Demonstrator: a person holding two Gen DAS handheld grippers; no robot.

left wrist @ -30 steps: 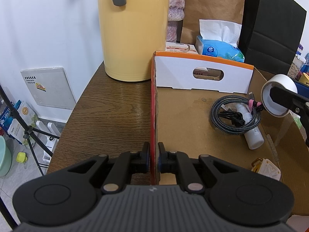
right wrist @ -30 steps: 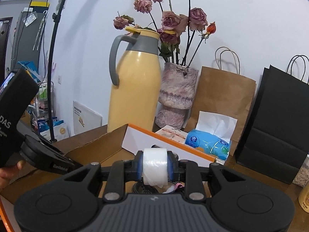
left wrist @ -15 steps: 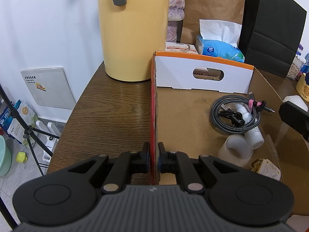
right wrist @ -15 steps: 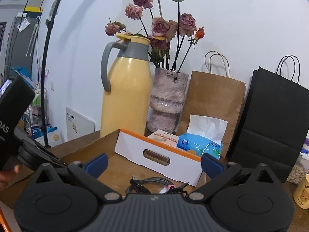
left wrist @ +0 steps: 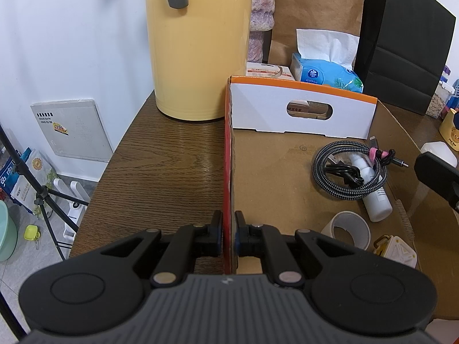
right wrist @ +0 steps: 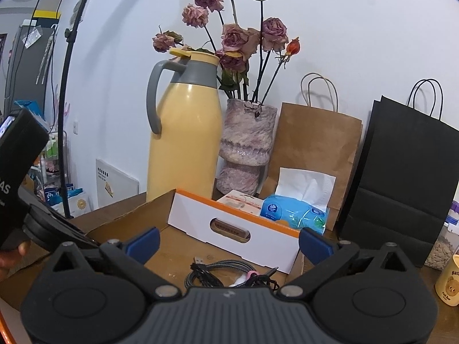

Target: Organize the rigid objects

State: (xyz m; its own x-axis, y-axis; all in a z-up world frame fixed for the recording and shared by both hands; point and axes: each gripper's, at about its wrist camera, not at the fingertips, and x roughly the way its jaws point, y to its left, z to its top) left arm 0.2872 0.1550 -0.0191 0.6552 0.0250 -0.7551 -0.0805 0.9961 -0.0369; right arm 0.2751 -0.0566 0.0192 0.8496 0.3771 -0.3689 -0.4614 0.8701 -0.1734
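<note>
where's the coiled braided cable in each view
Left wrist: the coiled braided cable lies on the floor of the cardboard box, right of centre, over a white bottle.
Right wrist: the cable shows at bottom centre, just above the hand-held gripper's body, partly hidden.
Shared landmark: the yellow thermos jug behind the box.

Glossy yellow plastic jug (left wrist: 198, 46), matt brown cardboard box (left wrist: 275, 172), grained wooden table (left wrist: 160, 166), braided cable (left wrist: 348, 169)
</note>
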